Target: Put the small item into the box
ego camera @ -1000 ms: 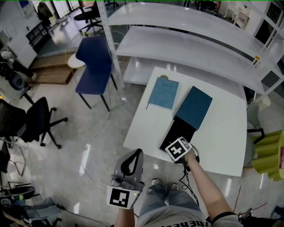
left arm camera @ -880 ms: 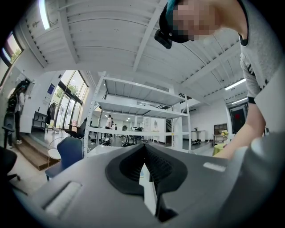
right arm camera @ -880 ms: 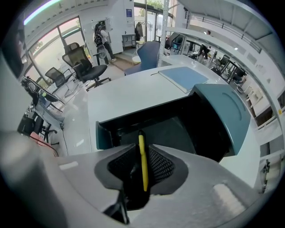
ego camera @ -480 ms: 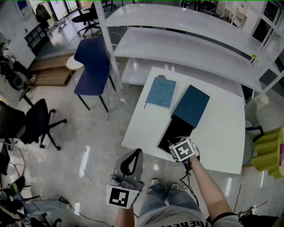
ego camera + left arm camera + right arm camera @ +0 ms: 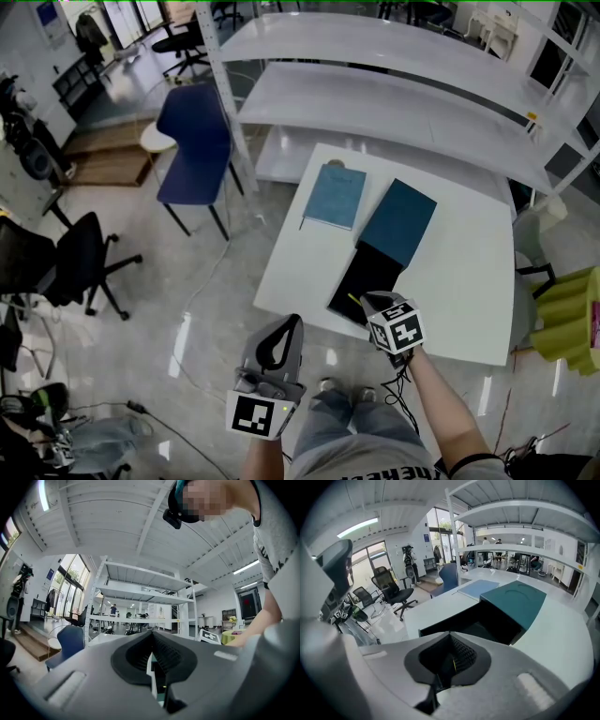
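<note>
An open black box (image 5: 364, 274) lies on the white table (image 5: 469, 281), with its teal lid (image 5: 398, 221) resting just beyond it. My right gripper (image 5: 367, 303) hovers over the box's near corner, pointing down at it. Its jaws have just been closing and are now shut on a thin yellow small item (image 5: 353, 299), seen as a sliver (image 5: 453, 664) between the pads. In the right gripper view the box (image 5: 487, 620) and lid (image 5: 520, 599) lie straight ahead. My left gripper (image 5: 289, 323) is held off the table above the floor, shut and empty (image 5: 151, 663).
A light blue flat book (image 5: 336, 196) lies on the table's far left part. White shelving (image 5: 394, 94) stands behind the table. A blue chair (image 5: 197, 141) and black office chairs (image 5: 66, 258) stand on the floor at left. A yellow-green stool (image 5: 572, 319) is at right.
The right gripper has lifted and tipped downward at the box's near corner; a thin yellow item now shows at its tip. The left gripper has stayed where it was.
</note>
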Motion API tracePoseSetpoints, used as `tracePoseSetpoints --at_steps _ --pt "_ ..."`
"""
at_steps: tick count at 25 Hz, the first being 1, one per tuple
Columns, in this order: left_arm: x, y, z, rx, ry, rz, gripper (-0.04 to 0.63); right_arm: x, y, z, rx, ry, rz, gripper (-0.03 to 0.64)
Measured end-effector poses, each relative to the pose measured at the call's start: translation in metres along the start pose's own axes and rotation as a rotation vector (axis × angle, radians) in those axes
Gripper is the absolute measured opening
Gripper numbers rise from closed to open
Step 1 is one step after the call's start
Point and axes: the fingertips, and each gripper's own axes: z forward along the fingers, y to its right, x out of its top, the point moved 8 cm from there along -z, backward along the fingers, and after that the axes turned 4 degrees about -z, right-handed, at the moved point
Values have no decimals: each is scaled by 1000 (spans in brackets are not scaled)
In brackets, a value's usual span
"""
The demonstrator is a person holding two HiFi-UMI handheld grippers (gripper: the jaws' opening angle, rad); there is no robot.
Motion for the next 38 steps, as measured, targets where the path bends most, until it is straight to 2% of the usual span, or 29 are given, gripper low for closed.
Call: tracePoseSetpoints --at_steps 11,20,28,38 --pt "7 22 3 2 1 40 16 -7 -6 -44 -13 180 -23 2" --pt "13 46 5 -15 2 59 15 -12 -7 -79 -33 255 -38 3" --pt "20 65 1 -15 19 72 15 -15 -11 -112 -15 327 -14 3" --pt "26 88 -4 -22 36 86 14 -12 -18 -151 -26 443 -49 3"
